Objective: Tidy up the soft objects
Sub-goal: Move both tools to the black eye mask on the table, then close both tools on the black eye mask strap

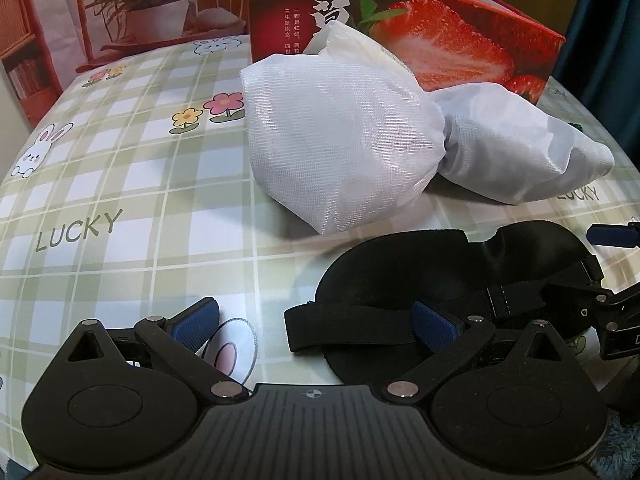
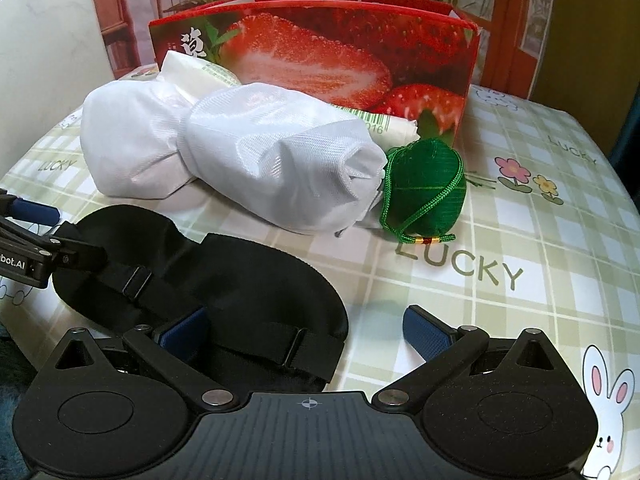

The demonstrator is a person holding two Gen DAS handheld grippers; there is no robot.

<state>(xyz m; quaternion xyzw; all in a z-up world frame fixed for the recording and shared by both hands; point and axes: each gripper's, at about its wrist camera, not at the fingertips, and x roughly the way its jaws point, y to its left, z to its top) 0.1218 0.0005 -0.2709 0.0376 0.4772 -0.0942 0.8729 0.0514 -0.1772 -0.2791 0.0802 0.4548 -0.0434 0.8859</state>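
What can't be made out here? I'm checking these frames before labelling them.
- Inside of the strawberry box: both views, hidden by its front wall.
- Green drawstring pouch: left wrist view, nearly all hidden behind the white mesh bag.
- Paper-wrapped packet: right wrist view, mostly covered by the mesh bag; label too small to read.
- Black eye mask: near edge hidden by the tongs' bodies in both views.

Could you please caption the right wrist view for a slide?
Open right gripper over a black eye mask, beside white mesh pouches and a strawberry box.
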